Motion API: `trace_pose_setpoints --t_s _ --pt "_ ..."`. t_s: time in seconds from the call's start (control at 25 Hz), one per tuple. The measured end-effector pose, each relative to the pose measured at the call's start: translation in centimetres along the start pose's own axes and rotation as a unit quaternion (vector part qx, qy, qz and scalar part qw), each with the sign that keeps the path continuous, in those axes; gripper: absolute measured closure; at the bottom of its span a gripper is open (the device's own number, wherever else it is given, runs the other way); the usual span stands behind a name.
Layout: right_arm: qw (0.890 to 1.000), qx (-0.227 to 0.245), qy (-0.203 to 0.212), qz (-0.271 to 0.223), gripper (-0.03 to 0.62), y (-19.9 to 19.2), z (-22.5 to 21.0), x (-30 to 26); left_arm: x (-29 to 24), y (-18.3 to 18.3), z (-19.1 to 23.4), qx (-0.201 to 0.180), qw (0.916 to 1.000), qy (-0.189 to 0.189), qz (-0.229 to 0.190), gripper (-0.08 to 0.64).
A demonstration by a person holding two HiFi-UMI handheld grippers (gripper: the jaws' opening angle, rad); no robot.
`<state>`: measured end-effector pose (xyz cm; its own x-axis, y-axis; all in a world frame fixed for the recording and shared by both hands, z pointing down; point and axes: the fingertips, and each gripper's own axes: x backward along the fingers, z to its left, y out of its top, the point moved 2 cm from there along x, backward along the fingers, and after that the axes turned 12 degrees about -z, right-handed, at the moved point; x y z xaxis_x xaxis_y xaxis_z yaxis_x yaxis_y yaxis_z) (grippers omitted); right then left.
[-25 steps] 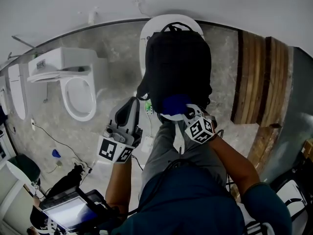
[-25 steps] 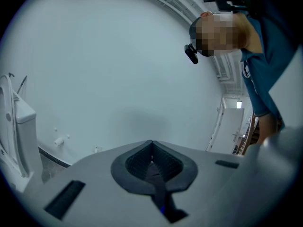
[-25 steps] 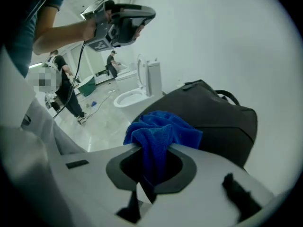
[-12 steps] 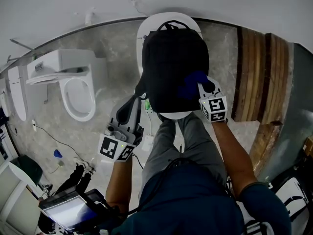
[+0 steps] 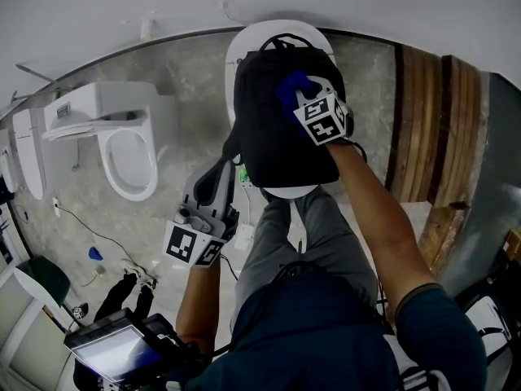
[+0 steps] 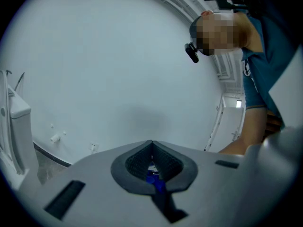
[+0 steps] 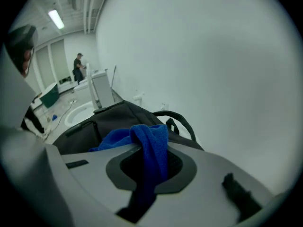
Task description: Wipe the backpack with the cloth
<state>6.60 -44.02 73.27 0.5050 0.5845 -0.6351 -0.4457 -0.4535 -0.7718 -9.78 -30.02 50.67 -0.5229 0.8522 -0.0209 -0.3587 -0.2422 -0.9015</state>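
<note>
While the black backpack [image 5: 273, 141] lies as before on the white toilet [image 5: 241, 51], the blue cloth [image 5: 290, 86] has moved from its right edge up to its top. The right gripper [image 5: 299, 96] clamps the cloth, arm stretched forward. The left gripper [image 5: 218, 177], jaws pressed together, hangs low beside the backpack.
</note>
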Motion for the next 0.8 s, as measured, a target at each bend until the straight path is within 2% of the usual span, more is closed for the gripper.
trace_pose_setpoints --t_s 0.12,0.2,0.52,0.68,0.8 --pt "0.996 0.081 0.034 0.016 0.563 1.2 2.4 -2.0 -0.2 -0.1 -0.2 0.0 1.0 0.0 0.0 0.558" --pt "0.995 0.084 0.053 0.003 0.564 2.2 3.6 -2.7 -0.3 -0.1 -0.2 0.0 1.0 -0.001 0.0 0.558" --pt "0.991 0.027 0.115 -0.069 0.563 5.1 8.0 -1.3 -0.5 0.8 -0.5 -0.003 1.0 -0.009 -0.004 0.557" --pt "0.98 -0.066 0.15 -0.116 0.565 6.0 9.7 2.0 -0.1 2.3 -1.0 -0.01 0.9998 -0.016 -0.011 0.558" --pt "0.97 -0.108 0.133 -0.17 0.563 7.4 10.4 6.2 0.4 3.8 -1.5 -0.018 0.9994 -0.024 -0.019 0.558"
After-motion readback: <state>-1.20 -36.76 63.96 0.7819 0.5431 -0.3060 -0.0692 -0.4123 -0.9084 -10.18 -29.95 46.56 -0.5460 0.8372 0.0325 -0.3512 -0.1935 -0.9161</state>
